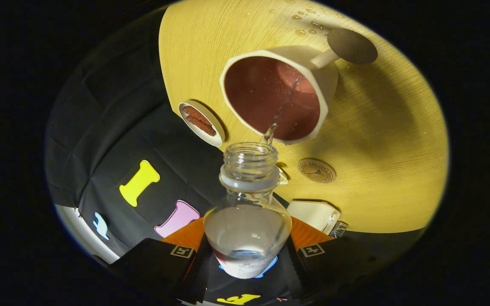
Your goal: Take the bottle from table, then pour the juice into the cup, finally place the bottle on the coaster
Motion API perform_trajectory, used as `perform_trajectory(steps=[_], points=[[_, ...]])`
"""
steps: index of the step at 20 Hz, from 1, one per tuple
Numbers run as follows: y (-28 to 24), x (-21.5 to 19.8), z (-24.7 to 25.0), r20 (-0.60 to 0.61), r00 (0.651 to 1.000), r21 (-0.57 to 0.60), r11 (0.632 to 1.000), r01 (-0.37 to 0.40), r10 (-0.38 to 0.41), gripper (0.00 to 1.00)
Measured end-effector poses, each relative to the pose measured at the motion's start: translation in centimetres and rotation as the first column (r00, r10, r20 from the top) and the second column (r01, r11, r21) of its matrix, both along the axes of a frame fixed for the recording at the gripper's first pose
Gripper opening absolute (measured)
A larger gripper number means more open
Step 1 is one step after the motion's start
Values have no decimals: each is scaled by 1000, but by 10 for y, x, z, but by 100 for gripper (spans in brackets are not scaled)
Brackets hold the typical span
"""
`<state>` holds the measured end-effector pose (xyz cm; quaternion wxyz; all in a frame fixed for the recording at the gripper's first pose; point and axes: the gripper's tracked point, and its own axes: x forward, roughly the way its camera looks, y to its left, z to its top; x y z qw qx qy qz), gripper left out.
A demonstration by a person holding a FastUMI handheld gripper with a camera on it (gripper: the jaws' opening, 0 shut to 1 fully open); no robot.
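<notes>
Bottle (pixel 247 212) sits between the fingers of the hand-held gripper (pixel 247 263), which is clenched on its lower body – both fingers press its sides. It is tipped forward, open neck just short of the cup (pixel 279 91), and a thin clear stream arcs from the mouth over the near rim into the cup's dark inside. About half the liquid looks left in the bottle.

The step in hand is the pour. To do it well, I judge the mouth should stay above the cup's opening, not its rim, since the stream crosses close to the near edge; tilt slowly so the flow does not jump or dribble down the neck. Droplets (pixel 304 19) lie on the desk (pixel 389 140) beyond the cup, so spills are a real risk.

The coaster (pixel 316 170) lies just beside the bottle's neck, nearer than the cup, with bare desk around it – room for setting down. A small dish (pixel 201 123) sits by the desk's edge, beside the cup; a white object (pixel 313 214) lies near the coaster, at the desk's near edge. Swinging back, keep clear of both
</notes>
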<state>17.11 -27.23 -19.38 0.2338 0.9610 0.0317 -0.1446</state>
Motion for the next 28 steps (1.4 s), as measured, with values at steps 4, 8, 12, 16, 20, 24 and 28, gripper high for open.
perform_trajectory(steps=[4,8,12,16,20,24,28], points=[[-12,-5,2,2,998,91,994,59,-59,75],[-20,-7,1,1,998,123,990,68,-69,75],[-24,-6,1,-2,997,156,985,75,-76,75],[-22,-4,3,0,998,169,983,68,-69,75],[-24,-5,3,2,997,167,983,78,-80,75],[-23,-6,3,1,997,170,982,78,-80,75],[-18,-7,6,4,997,163,984,72,-73,75]])
